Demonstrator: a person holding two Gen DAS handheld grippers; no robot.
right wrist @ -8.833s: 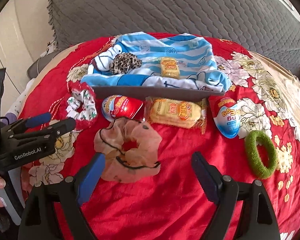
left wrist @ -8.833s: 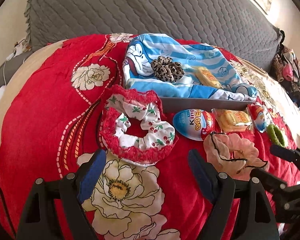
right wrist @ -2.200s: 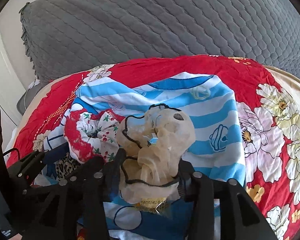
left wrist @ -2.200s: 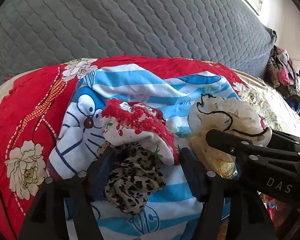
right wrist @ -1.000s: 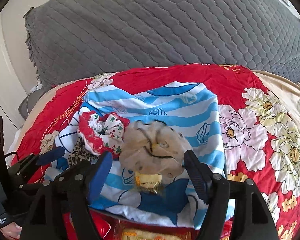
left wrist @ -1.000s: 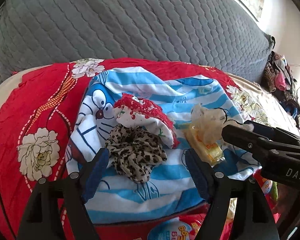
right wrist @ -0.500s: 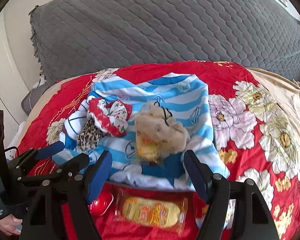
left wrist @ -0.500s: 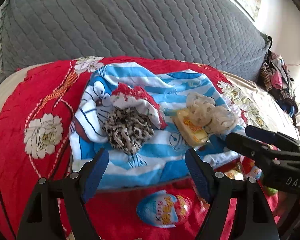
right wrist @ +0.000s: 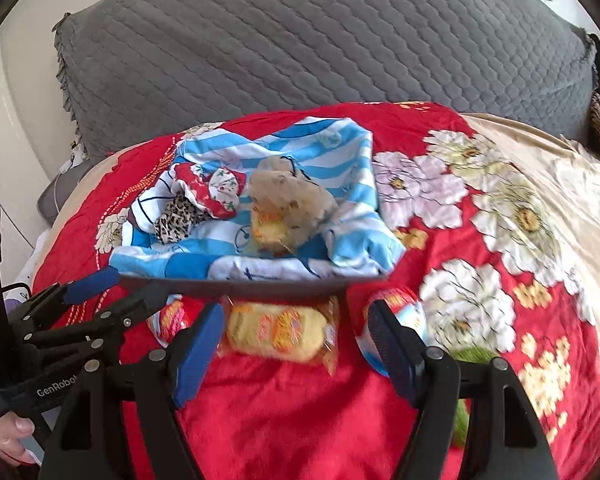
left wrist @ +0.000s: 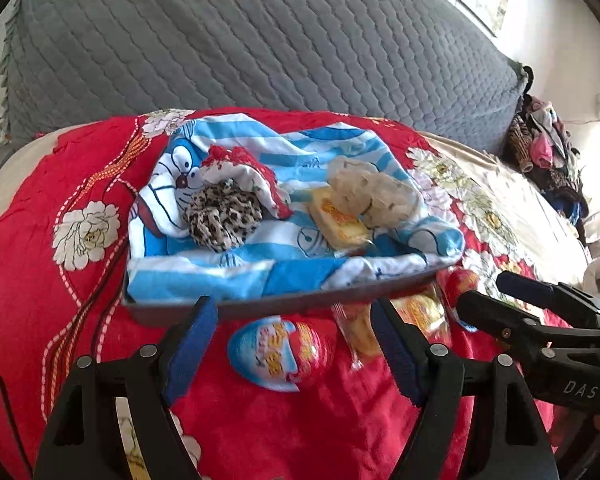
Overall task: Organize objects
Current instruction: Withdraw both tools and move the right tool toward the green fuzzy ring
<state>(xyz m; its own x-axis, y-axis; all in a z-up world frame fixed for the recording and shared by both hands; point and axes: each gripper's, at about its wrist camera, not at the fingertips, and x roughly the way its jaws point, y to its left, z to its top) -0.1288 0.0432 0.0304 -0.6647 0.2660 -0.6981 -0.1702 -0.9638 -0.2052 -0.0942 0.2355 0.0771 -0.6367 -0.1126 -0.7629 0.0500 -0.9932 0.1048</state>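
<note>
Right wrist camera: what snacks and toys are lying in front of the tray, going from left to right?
red egg → yellow wrapped snack cake → blue and red egg → green hair ring, mostly hidden behind the right hand-held gripper.

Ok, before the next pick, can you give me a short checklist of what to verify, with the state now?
1. Left gripper empty, jaws apart: ok.
2. Right gripper empty, jaws apart: ok.
3. Three scrunchies in the tray: the leopard scrunchie, the cherry scrunchie and the beige scrunchie lie on the striped cloth: ok.
4. Items outside the tray sorted: the egg and the snack pack lie on the red blanket: not ok.
5. Snack pack between the right fingers' line: ok.
6. Green ring free to grasp: cannot tell, mostly hidden.
</note>
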